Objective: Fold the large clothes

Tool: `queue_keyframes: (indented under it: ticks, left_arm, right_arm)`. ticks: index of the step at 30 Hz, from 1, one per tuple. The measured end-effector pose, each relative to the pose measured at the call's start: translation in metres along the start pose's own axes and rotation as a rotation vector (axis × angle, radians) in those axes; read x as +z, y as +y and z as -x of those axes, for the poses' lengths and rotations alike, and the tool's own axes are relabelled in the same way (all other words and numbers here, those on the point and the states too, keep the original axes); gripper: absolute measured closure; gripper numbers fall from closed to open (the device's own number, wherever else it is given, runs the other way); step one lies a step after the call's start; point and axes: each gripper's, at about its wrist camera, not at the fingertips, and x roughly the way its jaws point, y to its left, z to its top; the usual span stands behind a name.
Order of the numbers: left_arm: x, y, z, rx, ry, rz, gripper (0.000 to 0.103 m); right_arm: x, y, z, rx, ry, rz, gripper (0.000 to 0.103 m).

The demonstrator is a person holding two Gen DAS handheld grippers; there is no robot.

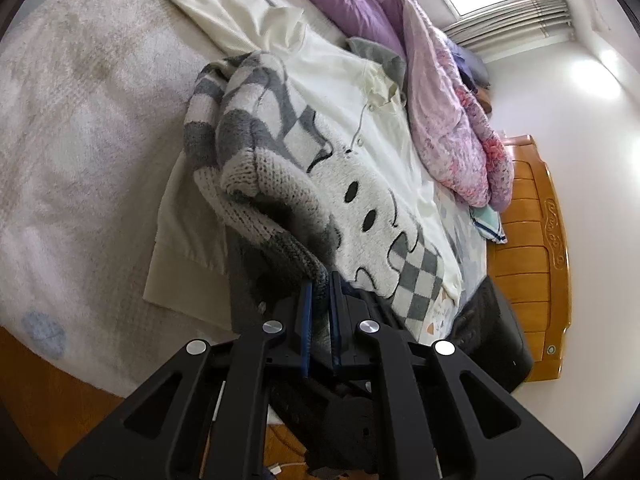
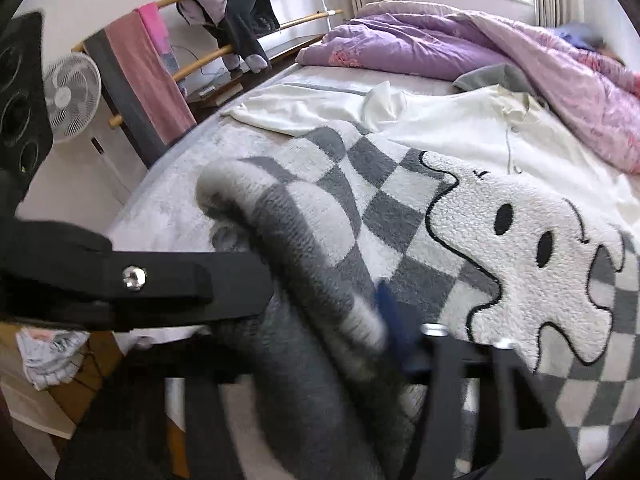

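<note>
A fuzzy grey-and-white checkered sweater with a white cartoon face lies on the bed, over a cream polo shirt. My left gripper is shut on the sweater's grey ribbed hem, which drapes up from the blue pads. In the right wrist view the sweater fills the middle. A folded grey part of it hangs over my right gripper, which is blurred; one blue pad shows against the fabric and the other finger is hidden.
The bed has a white fleecy cover. A purple and pink quilt is heaped at the far side. A wooden headboard, a clothes rack with hanging garments and a fan stand around the bed.
</note>
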Motion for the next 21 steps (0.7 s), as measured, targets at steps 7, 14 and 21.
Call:
queue_keyframes:
  ticks: [7, 14, 21]
  left_arm:
    - [-0.006, -0.042, 0.016, -0.075, -0.059, -0.126, 0.08]
    - [-0.01, -0.073, 0.014, -0.094, -0.131, -0.168, 0.069]
    - [-0.016, -0.09, -0.056, 0.115, -0.086, -0.204, 0.069]
  right_arm:
    - [-0.001, -0.037, 0.031, 0.036, -0.019, -0.236, 0.082]
    - [-0.023, -0.129, 0.117, 0.138, -0.183, -0.629, 0.083]
    - [-0.113, -0.223, 0.189, 0.227, -0.371, -1.127, 0.083]
